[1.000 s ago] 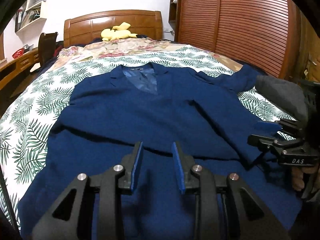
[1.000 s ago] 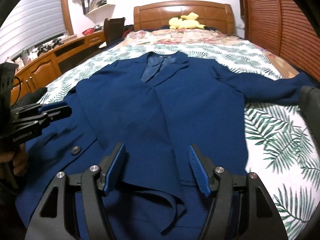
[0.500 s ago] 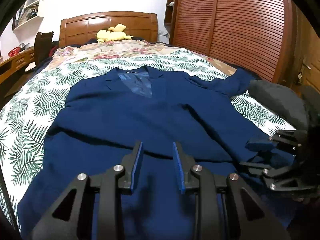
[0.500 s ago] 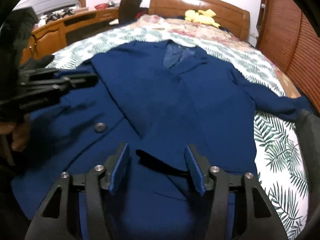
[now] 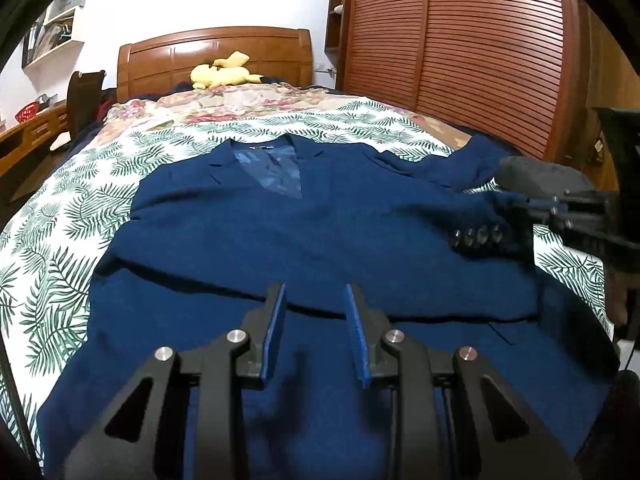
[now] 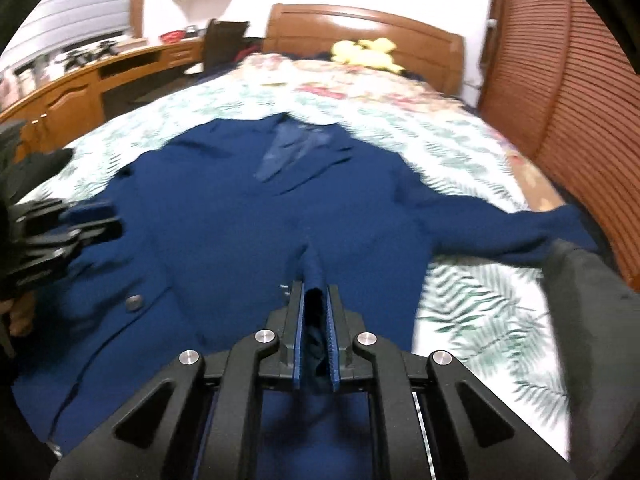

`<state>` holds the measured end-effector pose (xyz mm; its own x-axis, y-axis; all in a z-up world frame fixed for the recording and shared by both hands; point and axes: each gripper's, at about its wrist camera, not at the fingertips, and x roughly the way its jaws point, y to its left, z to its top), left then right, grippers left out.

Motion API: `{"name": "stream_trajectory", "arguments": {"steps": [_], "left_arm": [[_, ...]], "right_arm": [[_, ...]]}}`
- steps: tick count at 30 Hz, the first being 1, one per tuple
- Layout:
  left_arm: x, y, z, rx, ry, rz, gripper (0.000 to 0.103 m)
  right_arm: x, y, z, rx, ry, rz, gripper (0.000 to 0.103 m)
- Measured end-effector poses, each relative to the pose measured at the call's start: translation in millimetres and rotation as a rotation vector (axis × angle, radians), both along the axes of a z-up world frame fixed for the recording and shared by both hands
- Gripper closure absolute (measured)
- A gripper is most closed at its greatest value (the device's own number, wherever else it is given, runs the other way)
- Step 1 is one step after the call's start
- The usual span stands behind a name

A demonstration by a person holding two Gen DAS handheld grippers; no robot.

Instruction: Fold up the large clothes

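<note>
A navy blue suit jacket (image 5: 304, 232) lies face up on the bed, collar toward the headboard; it also shows in the right wrist view (image 6: 240, 220). My left gripper (image 5: 316, 300) is open and empty above the jacket's lower part. My right gripper (image 6: 316, 292) is shut on a sleeve cuff of the jacket and holds it up over the body. In the left wrist view the right gripper (image 5: 520, 210) appears at the right, with the buttoned cuff (image 5: 476, 236) in it. The other sleeve (image 6: 500, 224) lies stretched to the right.
The bed has a leaf-print sheet (image 5: 60, 240) and a wooden headboard (image 5: 216, 56) with a yellow plush toy (image 5: 224, 74). A slatted wooden wardrobe (image 5: 480, 60) stands on the right, a wooden desk (image 6: 88, 80) on the left. A dark grey item (image 6: 592, 300) lies at the bed's right edge.
My right gripper has closed on the sleeve cuff and lifted it over the jacket body. My left gripper stayed open above the lower jacket.
</note>
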<state>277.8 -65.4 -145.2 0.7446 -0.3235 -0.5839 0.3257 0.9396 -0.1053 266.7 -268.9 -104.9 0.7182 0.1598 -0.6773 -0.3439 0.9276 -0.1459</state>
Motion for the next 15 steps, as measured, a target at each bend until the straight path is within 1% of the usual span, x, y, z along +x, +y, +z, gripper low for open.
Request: {"name": "stream_trajectory", "arguments": {"steps": [3, 4, 8, 10, 13, 15], "left_arm": [[-1, 0, 0, 0.000, -0.001, 0.001, 0.075], [-1, 0, 0, 0.000, 0.000, 0.000, 0.075], [-2, 1, 1, -0.008, 0.003, 0.002, 0.075], [-3, 1, 2, -0.009, 0.003, 0.003, 0.075], [-3, 2, 2, -0.008, 0.002, 0.003, 0.075], [-3, 1, 2, -0.007, 0.002, 0.002, 0.075]], "right_arm": [[6, -12, 6, -0.021, -0.015, -0.038, 0.096], [7, -15, 7, -0.034, -0.021, -0.046, 0.100], [13, -22, 8, -0.086, -0.031, -0.083, 0.101], [17, -30, 10, -0.095, -0.036, -0.137, 0.101], [20, -41, 13, -0.043, -0.036, -0.163, 0.100], [20, -42, 12, -0.029, -0.027, -0.160, 0.098]]}}
